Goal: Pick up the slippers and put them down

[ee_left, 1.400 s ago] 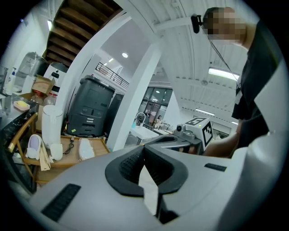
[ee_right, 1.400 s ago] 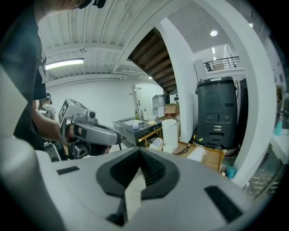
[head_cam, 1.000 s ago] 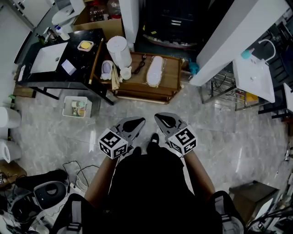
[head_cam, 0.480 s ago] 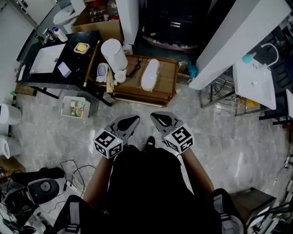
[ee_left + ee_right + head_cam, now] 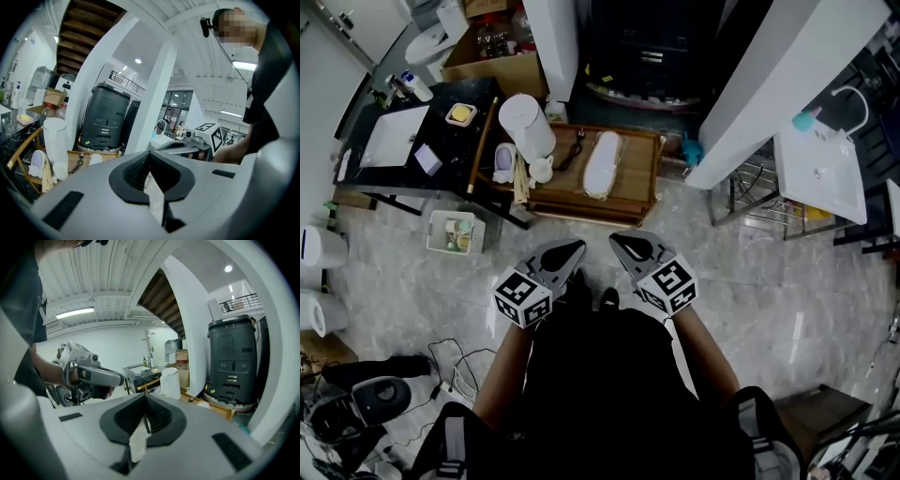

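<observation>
While the left tool (image 5: 574, 251) and right tool (image 5: 619, 242) are hanging pressed together, empty, well short of the white slipper (image 5: 602, 164) on the wooden platform (image 5: 639, 178), the approach is requiring jaws spread before contact.

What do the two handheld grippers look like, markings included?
Left gripper and right gripper are matching grey shells, their tongs lined with black ribbed pads. Each carries a white cube with black square markers. The person wears a black top.
</observation>
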{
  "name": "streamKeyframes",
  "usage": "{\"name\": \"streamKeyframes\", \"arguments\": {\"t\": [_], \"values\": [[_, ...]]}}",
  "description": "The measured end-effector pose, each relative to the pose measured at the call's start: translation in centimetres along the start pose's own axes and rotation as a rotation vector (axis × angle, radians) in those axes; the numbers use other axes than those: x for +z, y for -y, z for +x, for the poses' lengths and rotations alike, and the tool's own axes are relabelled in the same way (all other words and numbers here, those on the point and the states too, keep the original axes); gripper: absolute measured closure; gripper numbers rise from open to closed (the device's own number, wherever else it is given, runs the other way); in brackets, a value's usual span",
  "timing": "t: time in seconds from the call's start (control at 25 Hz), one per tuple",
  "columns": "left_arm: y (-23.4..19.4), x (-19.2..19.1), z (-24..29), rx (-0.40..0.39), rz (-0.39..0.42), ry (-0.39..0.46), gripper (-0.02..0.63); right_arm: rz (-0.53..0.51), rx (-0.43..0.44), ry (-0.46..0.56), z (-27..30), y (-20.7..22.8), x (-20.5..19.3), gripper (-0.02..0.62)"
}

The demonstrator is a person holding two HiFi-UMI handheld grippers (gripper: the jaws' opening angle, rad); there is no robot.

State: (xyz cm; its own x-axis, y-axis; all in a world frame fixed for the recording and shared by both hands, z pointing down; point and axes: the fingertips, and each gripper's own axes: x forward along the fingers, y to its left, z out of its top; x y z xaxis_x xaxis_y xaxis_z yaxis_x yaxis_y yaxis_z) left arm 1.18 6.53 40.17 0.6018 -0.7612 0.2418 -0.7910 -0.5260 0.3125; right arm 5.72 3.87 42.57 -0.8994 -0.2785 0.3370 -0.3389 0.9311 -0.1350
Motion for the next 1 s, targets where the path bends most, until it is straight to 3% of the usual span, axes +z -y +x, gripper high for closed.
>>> {"name": "streamKeyframes", "arguments": {"t": [1.0], "values": [[-10.4, 3.7, 4.8, -0.137, -0.018, -0.045, 0.595, 0.055, -0.116, -0.023, 8.1, 7.0, 3.0, 0.588]]}}
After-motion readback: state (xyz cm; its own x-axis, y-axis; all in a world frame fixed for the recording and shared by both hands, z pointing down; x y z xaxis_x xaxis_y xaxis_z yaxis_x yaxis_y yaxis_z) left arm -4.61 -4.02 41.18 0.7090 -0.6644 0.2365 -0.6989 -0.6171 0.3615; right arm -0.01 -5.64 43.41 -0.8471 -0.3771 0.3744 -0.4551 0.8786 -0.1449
